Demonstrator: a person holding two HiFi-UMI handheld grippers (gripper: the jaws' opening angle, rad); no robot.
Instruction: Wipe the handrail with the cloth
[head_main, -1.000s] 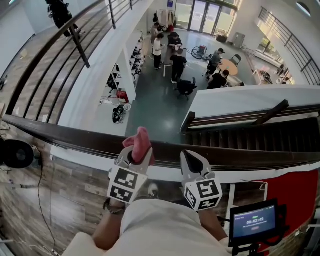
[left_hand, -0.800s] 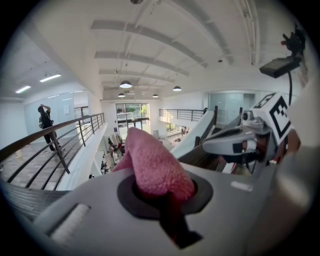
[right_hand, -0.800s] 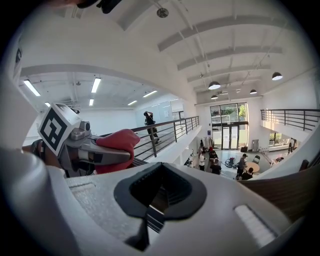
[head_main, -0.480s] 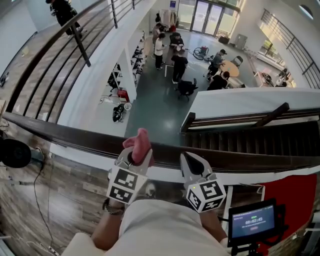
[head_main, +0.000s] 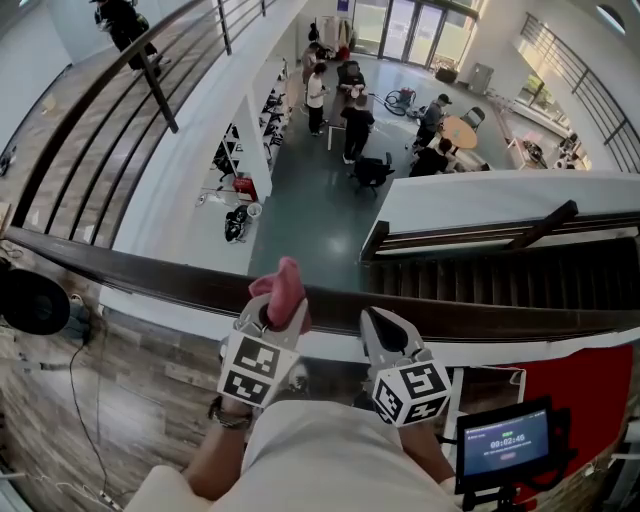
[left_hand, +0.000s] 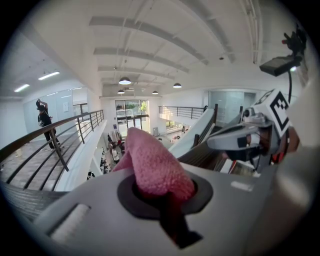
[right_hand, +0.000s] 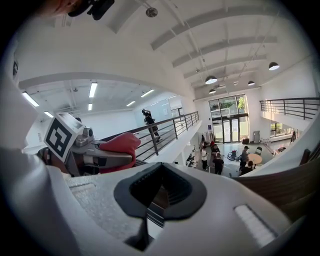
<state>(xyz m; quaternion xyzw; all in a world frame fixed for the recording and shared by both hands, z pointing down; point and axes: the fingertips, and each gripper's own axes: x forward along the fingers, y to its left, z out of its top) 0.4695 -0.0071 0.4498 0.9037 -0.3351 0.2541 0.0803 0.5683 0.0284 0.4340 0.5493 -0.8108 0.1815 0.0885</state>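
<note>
Little has changed in 1 second: the left gripper (head_main: 268, 315), jaws clenched on the pink cloth (head_main: 283, 287), has barely drifted at lower centre over the dark handrail (head_main: 150, 272); the right gripper (head_main: 383, 328) stays closed, empty. Wiping seems hardly begun

The left forearm (head_main: 212, 460) and the right forearm (head_main: 428, 455) rise side by side from the bottom centre of the head view. Just left of centre, the left gripper (head_main: 270, 318) has its jaws clamped on a pink cloth (head_main: 283, 285) that pokes out past them. Just right of centre, the right gripper (head_main: 384, 325) has its jaws closed on nothing. A band circles the left wrist (head_main: 228, 413).
</note>
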